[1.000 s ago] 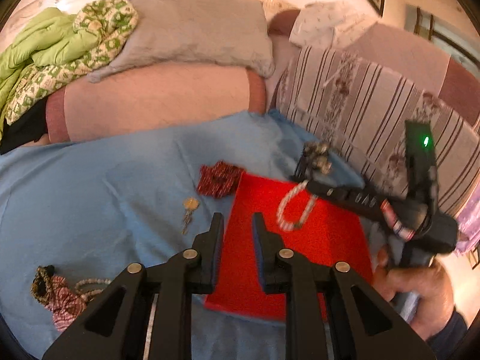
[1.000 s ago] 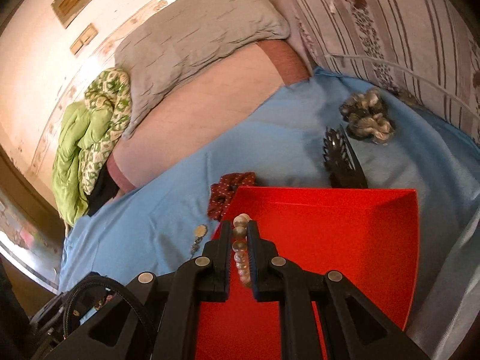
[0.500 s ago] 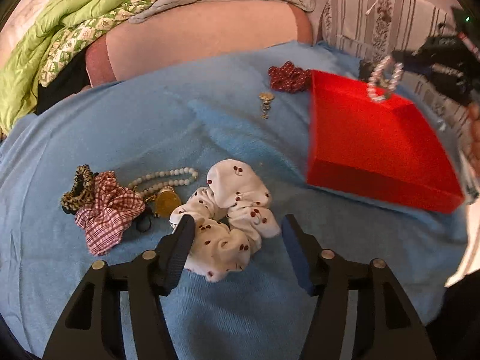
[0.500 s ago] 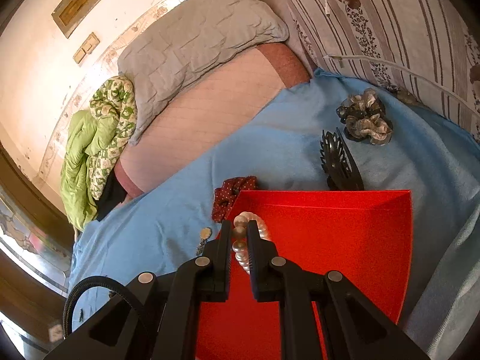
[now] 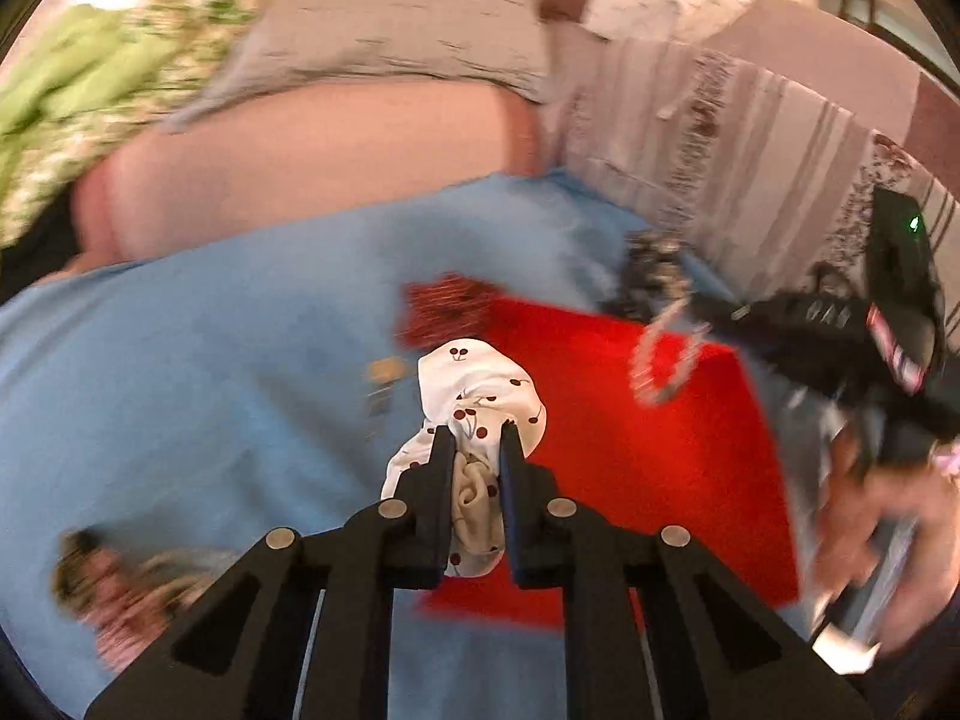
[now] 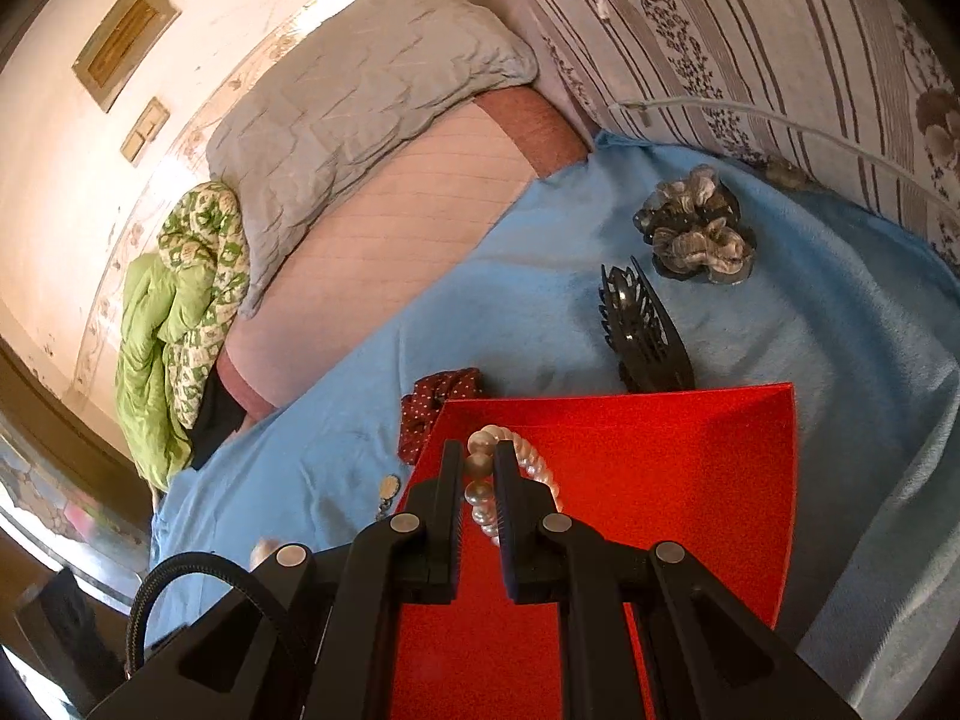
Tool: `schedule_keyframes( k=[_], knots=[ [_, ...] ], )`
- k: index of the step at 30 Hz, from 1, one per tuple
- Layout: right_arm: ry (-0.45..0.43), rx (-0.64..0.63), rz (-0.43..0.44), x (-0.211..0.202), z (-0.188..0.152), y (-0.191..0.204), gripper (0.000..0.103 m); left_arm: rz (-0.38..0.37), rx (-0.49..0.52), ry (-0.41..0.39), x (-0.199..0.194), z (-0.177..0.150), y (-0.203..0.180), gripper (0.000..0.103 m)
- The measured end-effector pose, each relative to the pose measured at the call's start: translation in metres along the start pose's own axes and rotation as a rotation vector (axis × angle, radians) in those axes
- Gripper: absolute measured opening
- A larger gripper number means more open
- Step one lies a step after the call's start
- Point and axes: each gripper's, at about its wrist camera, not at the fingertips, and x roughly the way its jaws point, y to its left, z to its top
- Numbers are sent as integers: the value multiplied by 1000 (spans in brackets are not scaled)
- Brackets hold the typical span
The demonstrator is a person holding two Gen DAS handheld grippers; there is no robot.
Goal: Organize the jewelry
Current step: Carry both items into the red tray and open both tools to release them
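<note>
Since half a second back, when the left gripper (image 5: 471,441) hung open over the white cherry-print scrunchie (image 5: 480,402) lying on the blue blanket (image 5: 180,360), things moved fast: its jaws are now clamped on that scrunchie, which is off the blanket and sits at the near-left edge of the red tray (image 5: 648,480). That view is smeared with motion blur, so I'd guess it's mid-swing toward the tray. Meanwhile the right gripper (image 6: 478,459) hasn't let go, jaws pinched on the pearl bracelet (image 6: 528,462), hanging over the tray's left part and not dropped yet. So two items look about to land, while the dark red scrunchie (image 6: 438,396), black comb (image 6: 642,330) and grey scrunchie (image 6: 696,234) wait on the blanket.
</note>
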Motion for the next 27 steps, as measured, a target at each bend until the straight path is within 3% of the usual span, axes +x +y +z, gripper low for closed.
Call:
schedule_keyframes(
  k=[5, 12, 22, 27],
  knots=[
    [37, 66, 18, 18, 2, -17, 10, -50, 37, 61, 59, 21, -35, 14],
    [69, 92, -59, 34, 6, -34, 11, -16, 46, 129, 114, 24, -46, 15],
    [62, 78, -199, 26, 9, -48, 14, -7, 40, 116, 122, 25, -47, 45],
    [3, 54, -185, 12, 13, -36, 14, -2, 51, 66, 98, 26, -48, 48]
  ],
)
